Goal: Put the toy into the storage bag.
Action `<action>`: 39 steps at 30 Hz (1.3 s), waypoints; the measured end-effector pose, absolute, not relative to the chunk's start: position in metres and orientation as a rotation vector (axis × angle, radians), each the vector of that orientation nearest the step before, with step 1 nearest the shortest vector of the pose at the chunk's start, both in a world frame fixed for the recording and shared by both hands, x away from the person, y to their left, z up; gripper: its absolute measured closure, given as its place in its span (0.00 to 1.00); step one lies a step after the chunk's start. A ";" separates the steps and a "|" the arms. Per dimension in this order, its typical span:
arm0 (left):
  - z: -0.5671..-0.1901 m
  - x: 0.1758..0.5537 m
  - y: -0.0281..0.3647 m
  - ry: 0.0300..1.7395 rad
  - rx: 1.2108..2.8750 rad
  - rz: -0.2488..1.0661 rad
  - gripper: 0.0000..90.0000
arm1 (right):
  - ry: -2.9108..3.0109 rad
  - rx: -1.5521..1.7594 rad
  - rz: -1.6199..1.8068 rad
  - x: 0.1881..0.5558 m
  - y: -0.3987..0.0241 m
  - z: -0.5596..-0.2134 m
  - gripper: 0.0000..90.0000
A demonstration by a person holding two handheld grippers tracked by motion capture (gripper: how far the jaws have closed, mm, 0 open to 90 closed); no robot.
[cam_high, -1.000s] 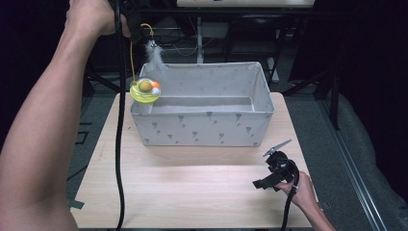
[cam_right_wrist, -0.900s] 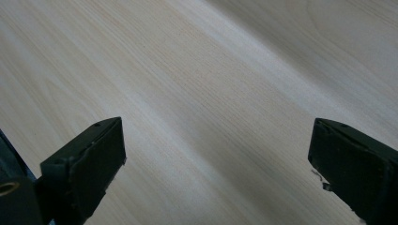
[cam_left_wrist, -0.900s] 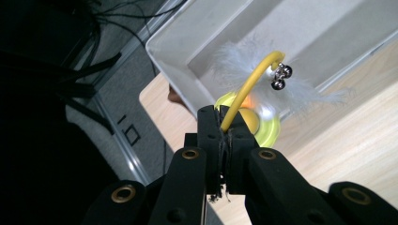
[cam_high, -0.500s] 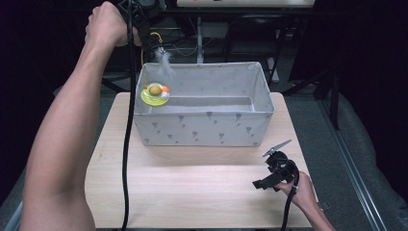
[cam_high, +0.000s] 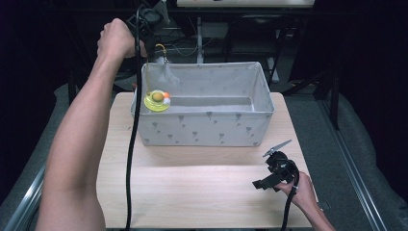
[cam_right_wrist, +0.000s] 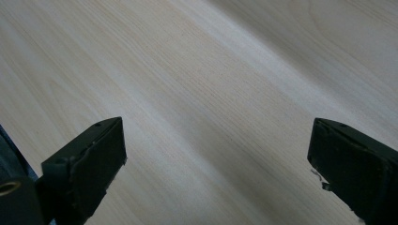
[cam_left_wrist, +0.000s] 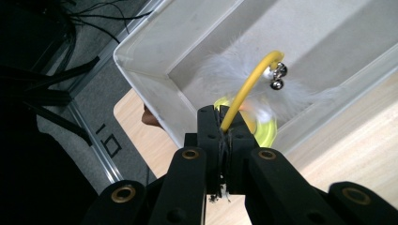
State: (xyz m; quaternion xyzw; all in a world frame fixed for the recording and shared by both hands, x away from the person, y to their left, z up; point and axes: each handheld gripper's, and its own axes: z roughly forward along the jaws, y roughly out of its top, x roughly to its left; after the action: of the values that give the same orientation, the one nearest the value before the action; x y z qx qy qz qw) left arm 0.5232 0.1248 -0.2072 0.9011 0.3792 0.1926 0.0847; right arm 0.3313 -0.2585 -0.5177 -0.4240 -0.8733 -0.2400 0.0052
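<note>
Setting: pale wooden table (cam_high: pixel 192 187) on grey flooring, dark surroundings, cables and stand legs behind.

Left gripper (cam_left_wrist: pixel 224 136): raised above the bin's far-left corner, held by the left hand (cam_high: pixel 115 39); black cable (cam_high: pixel 131 159) trails down over the table's left side. Jaws closed tight on a yellow curved wire (cam_left_wrist: pixel 246 84).

Cat toy (cam_high: pixel 157 98): hangs from that wire just inside the bin's left end; yellow disc with a green and an orange ball, white feathers (cam_left_wrist: pixel 225 70), two small silver bells (cam_left_wrist: pixel 278 77) at the wire's arch.

Grey fabric bin (cam_high: pixel 216 130): rectangular, open-topped, small printed pattern, standing on the table's far half.

Right gripper (cam_right_wrist: pixel 216 154): held low over bare wood at the table's near-right, well apart from the bin; jaws wide apart, nothing between them.
</note>
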 end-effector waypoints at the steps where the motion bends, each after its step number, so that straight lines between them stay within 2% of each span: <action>1: -0.210 0.525 0.124 1.132 2.695 0.560 0.98 | -2.737 -1.328 -0.748 0.331 -0.258 -0.518 0.05; 20: -0.258 0.537 0.120 1.142 2.740 0.429 0.98 | -2.754 -1.312 -0.732 0.331 -0.258 -0.517 0.05; 39: -0.284 0.529 0.135 1.152 2.758 0.341 0.98 | -2.770 -1.307 -0.720 0.331 -0.258 -0.517 0.05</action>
State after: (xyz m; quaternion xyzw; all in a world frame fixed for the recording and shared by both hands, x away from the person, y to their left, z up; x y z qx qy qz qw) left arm 0.5288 0.1353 -0.2840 0.9148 0.3820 0.1130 0.0664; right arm 0.3310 -0.2582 -0.5171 -0.4154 -0.8804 -0.2289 -0.0024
